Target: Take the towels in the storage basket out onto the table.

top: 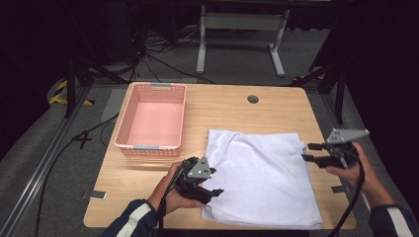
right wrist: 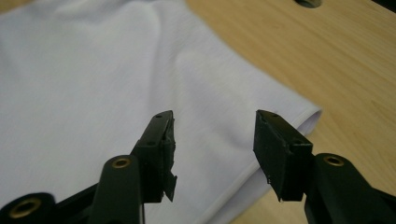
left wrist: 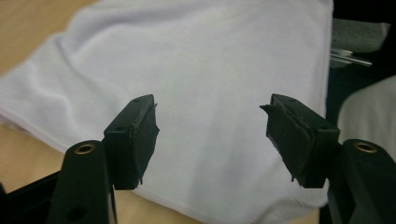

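Note:
A white folded cloth [top: 259,177] lies flat on the right half of the wooden table [top: 232,106]. My left gripper [top: 216,193] hovers over the cloth's near left edge, jaws apart with nothing between them; the left gripper view looks down on the white cloth [left wrist: 201,70] past its spread fingertips [left wrist: 140,130]. My right gripper [top: 311,152] is raised just off the cloth's far right edge, pointing left, jaws apart and empty. In the right gripper view the cloth [right wrist: 84,79] and its hemmed corner [right wrist: 308,116] lie below the jaws.
A pink plastic basket [top: 153,140] stands empty at the table's left rear. A round cable hole [top: 253,99] sits in the tabletop at the back. Bare wood lies between basket and cloth. A white frame leg [top: 201,44] stands on the floor behind.

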